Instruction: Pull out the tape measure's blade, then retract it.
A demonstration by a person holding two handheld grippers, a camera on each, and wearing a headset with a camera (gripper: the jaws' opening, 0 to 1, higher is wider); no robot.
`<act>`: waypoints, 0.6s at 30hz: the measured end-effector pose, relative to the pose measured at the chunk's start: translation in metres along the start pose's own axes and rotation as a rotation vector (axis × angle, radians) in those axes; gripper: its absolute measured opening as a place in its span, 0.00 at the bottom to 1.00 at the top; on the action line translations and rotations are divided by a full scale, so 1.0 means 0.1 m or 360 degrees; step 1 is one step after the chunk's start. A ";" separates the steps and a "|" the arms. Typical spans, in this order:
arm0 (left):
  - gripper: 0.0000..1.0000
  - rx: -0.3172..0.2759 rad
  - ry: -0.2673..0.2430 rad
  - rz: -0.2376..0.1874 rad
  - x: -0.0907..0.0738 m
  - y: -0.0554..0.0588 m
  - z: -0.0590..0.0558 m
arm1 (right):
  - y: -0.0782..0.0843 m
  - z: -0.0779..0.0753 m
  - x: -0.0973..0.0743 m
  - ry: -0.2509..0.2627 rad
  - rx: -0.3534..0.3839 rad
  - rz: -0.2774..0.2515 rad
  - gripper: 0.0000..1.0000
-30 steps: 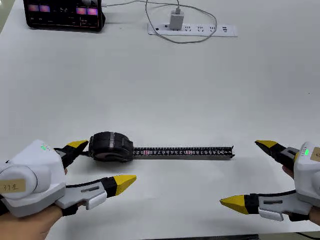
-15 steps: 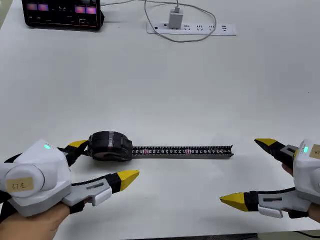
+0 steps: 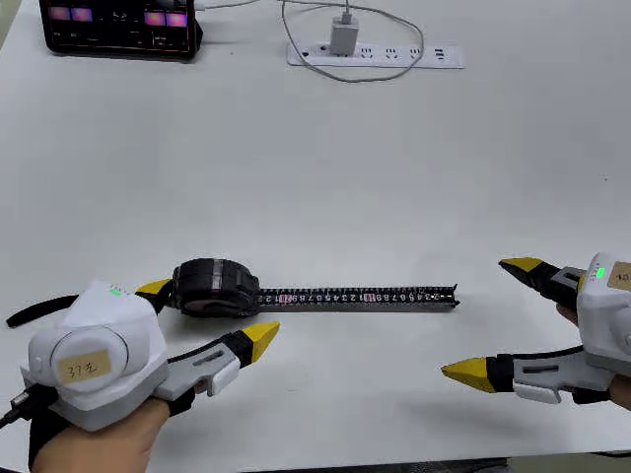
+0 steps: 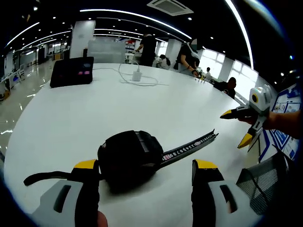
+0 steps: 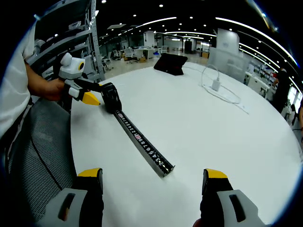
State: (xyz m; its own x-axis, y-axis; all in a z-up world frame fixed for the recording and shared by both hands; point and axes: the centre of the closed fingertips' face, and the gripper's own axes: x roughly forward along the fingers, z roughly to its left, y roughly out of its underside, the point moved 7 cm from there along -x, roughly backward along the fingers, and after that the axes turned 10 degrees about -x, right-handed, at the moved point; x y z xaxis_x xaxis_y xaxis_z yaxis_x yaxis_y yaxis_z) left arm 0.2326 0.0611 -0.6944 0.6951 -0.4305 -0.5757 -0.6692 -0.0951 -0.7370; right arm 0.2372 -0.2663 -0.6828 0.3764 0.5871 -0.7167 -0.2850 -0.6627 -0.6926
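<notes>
A black tape measure (image 3: 217,286) lies on the white table (image 3: 325,177) with its blade (image 3: 360,297) drawn out to the right and lying flat. My left gripper (image 3: 209,311) is open, with one yellow-tipped finger on each side of the case. In the left gripper view the case (image 4: 130,153) sits between the jaws of the left gripper (image 4: 145,165), and the blade (image 4: 189,146) runs away to the right. My right gripper (image 3: 483,317) is open and holds nothing, a short way beyond the blade's hook end. In the right gripper view the blade (image 5: 142,142) ends in front of the right gripper (image 5: 152,173).
A white power strip (image 3: 375,56) with a charger and cable lies at the table's far side, beside a dark tablet (image 3: 118,25). The table's near edge runs just under both grippers. A wire mesh basket (image 4: 265,175) sits off the table's edge. People stand far behind.
My left gripper has slid a little forward, so its jaws reach further around the tape measure's case. The tape measure, the blade and the right gripper have hardly moved.
</notes>
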 end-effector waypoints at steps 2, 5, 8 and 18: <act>0.77 0.0005 -0.0020 -0.0003 0.02 0.00 -0.03 | 0.01 -0.03 0.02 -0.0011 -0.0011 0.0005 0.83; 0.78 -0.0020 -0.0053 -0.0014 0.03 0.00 -0.03 | 0.03 -0.06 0.03 -0.0030 -0.0042 0.0026 0.79; 0.76 -0.0056 -0.0083 -0.0019 0.05 -0.01 -0.01 | 0.03 -0.10 0.05 -0.0046 -0.0070 0.0040 0.75; 0.69 -0.0134 -0.0174 -0.0035 0.10 -0.01 0.02 | 0.03 -0.19 0.14 -0.0126 -0.0156 0.0102 0.60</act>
State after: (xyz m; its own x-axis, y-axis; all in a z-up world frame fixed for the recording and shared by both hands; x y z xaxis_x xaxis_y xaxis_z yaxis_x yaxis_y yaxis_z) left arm 0.2405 0.0589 -0.7004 0.7313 -0.3278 -0.5982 -0.6699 -0.1801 -0.7203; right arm 0.2584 -0.2692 -0.6935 0.2882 0.5746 -0.7660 -0.2170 -0.7399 -0.6367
